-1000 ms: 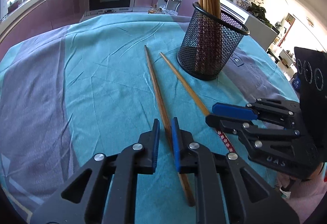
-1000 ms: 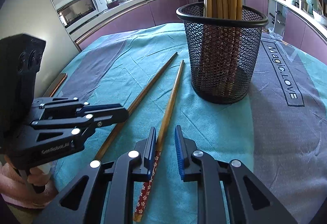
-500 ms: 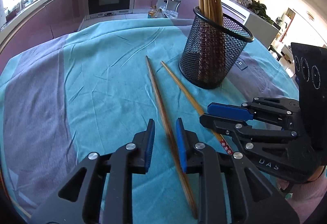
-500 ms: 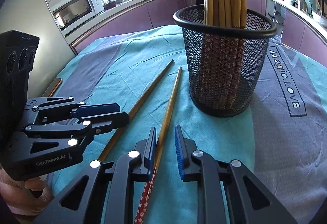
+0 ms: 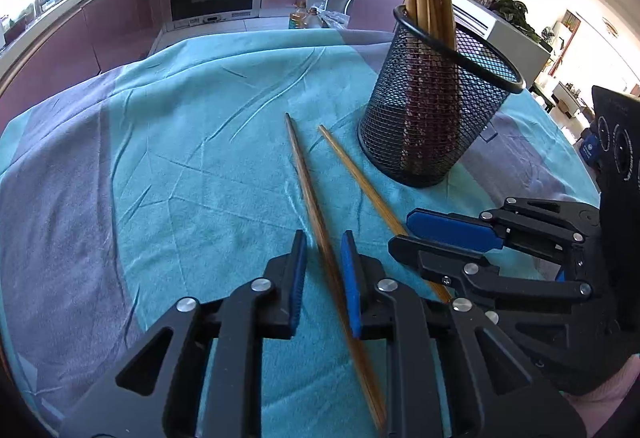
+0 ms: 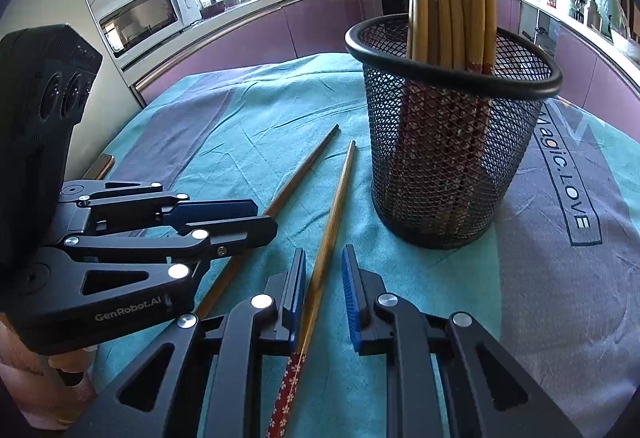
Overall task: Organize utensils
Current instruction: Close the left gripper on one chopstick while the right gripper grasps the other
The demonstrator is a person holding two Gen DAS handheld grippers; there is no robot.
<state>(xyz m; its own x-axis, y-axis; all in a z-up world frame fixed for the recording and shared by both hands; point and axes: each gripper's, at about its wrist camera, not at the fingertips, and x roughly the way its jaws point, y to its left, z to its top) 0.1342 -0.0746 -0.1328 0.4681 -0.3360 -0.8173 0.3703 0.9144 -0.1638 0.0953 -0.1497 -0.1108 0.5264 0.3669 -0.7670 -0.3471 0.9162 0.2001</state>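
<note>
From the left wrist view, the left hand-held gripper [image 5: 323, 270] hovers released, its blue pads straddling the darker brown wooden chopstick [image 5: 316, 214] that lies flat on the teal and grey cloth covering the desk [image 5: 180, 158]. I judge it is lined up to pinch that stick. The black wire-mesh holder [image 5: 432, 118], already full of upright chopsticks, stands far right.

From the right wrist view, the right hand-held gripper [image 6: 323, 294] is likewise released around the lighter chopstick with the red floral end [image 6: 330, 230], which rests just beside its left pad. The holder [image 6: 448, 142] sits just beyond, near enough for dropping both sticks in. The left hand-held gripper [image 6: 256, 218] works alongside, near left.
</note>
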